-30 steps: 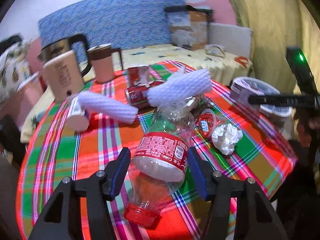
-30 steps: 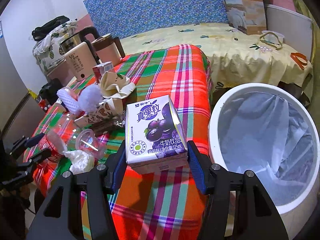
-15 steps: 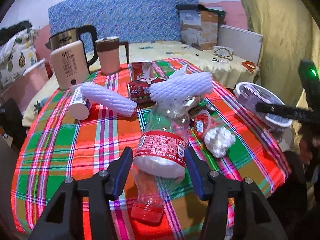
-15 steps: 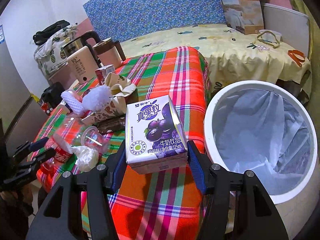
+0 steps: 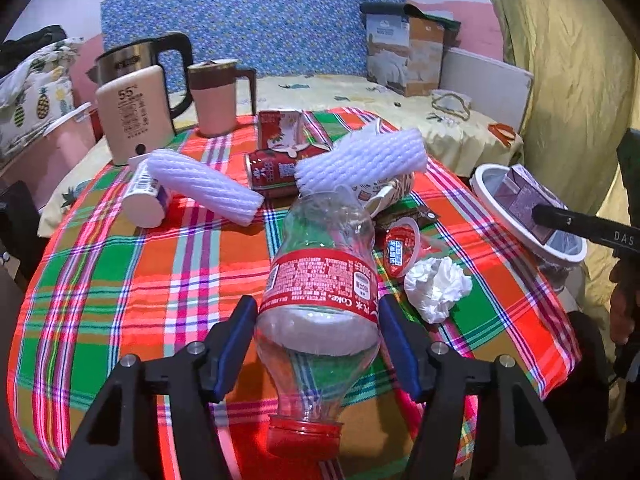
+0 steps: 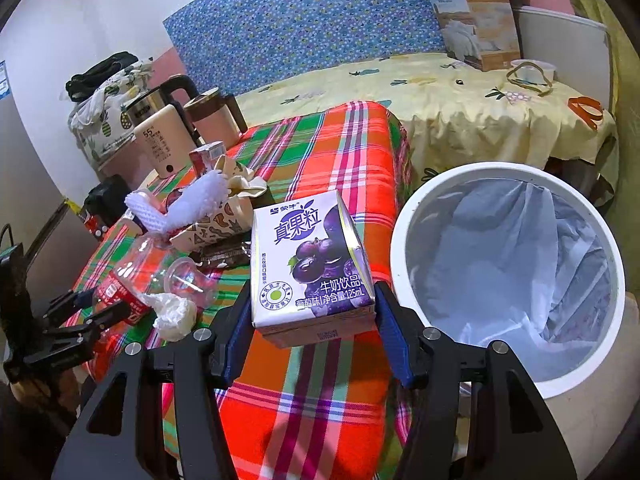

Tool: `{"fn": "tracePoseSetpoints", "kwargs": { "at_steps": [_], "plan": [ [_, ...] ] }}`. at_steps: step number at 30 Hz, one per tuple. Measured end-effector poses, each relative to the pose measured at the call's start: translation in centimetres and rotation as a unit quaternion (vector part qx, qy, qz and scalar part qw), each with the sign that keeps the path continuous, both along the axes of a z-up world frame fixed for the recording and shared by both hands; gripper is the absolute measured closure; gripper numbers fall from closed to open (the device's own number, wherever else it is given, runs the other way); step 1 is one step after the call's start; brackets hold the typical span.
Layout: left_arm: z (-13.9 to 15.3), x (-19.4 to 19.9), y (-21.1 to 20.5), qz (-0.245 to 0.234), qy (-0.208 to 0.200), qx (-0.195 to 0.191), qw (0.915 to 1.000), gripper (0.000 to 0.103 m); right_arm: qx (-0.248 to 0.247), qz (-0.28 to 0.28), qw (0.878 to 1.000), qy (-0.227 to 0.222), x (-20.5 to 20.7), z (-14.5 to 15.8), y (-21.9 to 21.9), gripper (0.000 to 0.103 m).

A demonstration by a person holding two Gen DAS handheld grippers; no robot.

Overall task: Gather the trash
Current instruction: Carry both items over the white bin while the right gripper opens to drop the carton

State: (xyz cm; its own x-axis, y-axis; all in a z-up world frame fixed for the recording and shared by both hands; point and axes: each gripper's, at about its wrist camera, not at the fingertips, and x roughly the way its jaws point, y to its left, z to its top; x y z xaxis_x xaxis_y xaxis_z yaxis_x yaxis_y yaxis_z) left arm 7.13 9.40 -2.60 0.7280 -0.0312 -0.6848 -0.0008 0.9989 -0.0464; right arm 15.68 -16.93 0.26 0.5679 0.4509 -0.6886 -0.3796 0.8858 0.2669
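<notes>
- My left tool (image 5: 318, 334) has just been spreading its jaws; the clear, crumpled plastic bottle (image 5: 320, 292), red label and cap, lies between them near the front edge of the checked cloth tabletop (image 5: 120, 280).
- My right tool (image 6: 310, 322) pinches a boxy purple carton (image 6: 308, 264) beside the tabletop's right edge.
- The round white bin (image 6: 404, 240) holds a thin plastic liner (image 6: 512, 264).

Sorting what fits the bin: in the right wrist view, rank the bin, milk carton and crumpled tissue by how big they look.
1. Bin, largest.
2. Milk carton, though it sits nearest the camera, so it looks enlarged.
3. Crumpled tissue, smallest.
</notes>
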Motion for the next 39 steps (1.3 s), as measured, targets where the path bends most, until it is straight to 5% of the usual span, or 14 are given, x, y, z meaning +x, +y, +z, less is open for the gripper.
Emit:
{"fn": "tracePoseSetpoints", "kwargs": {
  "at_steps": [7,18,39],
  "plan": [
    [2.5,-1.0,0.0,0.02,-0.032,-0.004,0.9993,0.039,0.009,-0.012,1.0,-0.005,-0.1,0.3,-1.3,0.045],
    [5.2,3.5,-7.9,-0.076,-0.058,-0.028,0.995,0.039,-0.001,-0.078,0.997,-0.007,-0.2,0.1,-6.4,0.045],
    [1.6,10.9,-21.5,-0.202,0.014,-0.046,0.9783,0.038,-0.037,-0.149,0.988,0.017,0.9,-1.7,-12.2,0.044]
  ]
}}
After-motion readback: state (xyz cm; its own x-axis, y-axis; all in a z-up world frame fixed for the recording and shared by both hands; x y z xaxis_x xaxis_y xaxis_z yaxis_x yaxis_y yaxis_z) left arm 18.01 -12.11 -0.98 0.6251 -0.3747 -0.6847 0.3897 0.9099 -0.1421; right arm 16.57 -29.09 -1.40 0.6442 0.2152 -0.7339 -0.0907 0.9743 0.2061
